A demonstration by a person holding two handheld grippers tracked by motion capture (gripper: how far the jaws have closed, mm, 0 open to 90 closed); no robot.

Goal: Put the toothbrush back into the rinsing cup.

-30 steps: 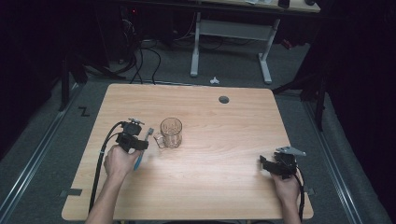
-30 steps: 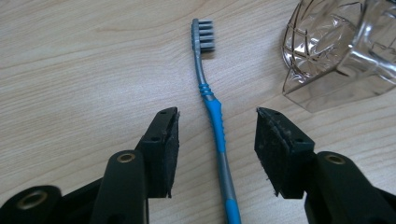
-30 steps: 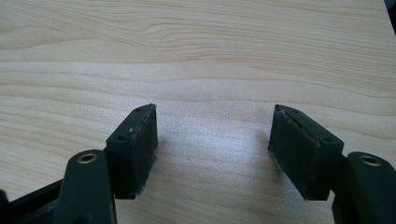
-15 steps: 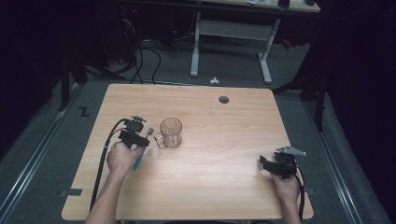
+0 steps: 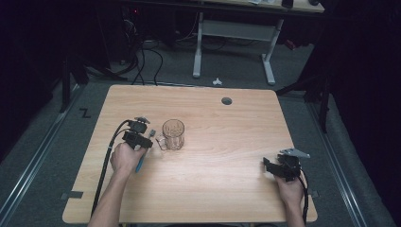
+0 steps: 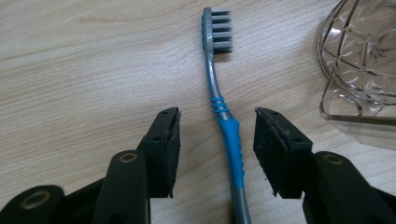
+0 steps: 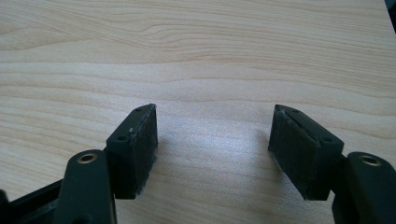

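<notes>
At the table's (image 5: 227, 142) left, the left gripper (image 6: 217, 135) straddles the toothbrush (image 6: 227, 135) beside the glass mug (image 5: 173, 135), jaws closing without touching, while the right gripper's (image 7: 212, 140) jaws stand spread.

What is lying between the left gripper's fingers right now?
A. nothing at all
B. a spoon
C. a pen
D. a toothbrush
D: in the left gripper view a toothbrush with a blue grip lies flat on the table between the left gripper's open fingers, which stand clear of it on both sides.
</notes>
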